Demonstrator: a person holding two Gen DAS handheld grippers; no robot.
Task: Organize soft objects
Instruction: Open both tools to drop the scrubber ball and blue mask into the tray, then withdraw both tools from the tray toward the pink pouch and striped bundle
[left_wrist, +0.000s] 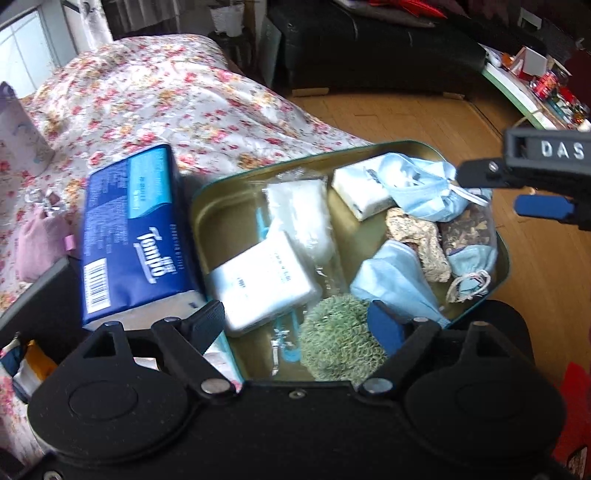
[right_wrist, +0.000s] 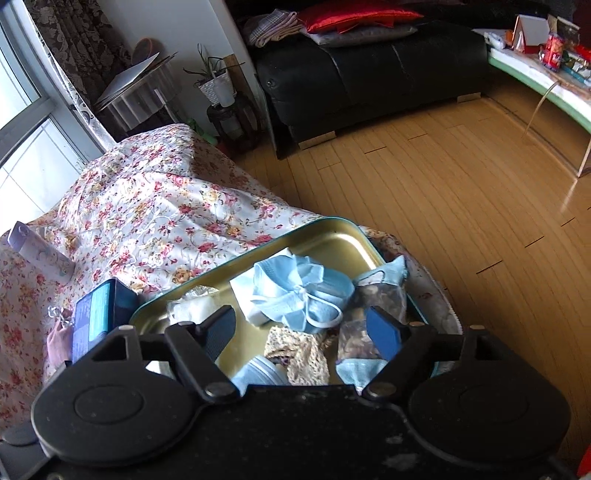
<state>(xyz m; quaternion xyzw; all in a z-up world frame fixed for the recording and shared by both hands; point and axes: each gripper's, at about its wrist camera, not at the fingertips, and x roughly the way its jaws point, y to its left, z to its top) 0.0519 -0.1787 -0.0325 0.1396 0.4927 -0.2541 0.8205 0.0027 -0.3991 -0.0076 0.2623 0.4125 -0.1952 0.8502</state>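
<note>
A black sofa (right_wrist: 369, 70) is seen against the far wall, with a red cushion (right_wrist: 354, 16) and folded cloths piled on it. A wooden floor (right_wrist: 461, 192) is spread between it and a floral cover (right_wrist: 147, 221), on which a pale patterned bottle (right_wrist: 40, 254) is laid. A potted plant (right_wrist: 216, 83) is placed near the window (right_wrist: 22, 122), and a cluttered pale green table (right_wrist: 535, 74) is seen at the right.

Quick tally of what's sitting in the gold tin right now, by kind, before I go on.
In the gold tin:
Light blue face masks: 3
White tissue packs: 2
Clear bag of white padding: 1
Green knitted ball: 1
Beige crochet piece: 1
Bag of brown bits: 1
Total: 9
</note>
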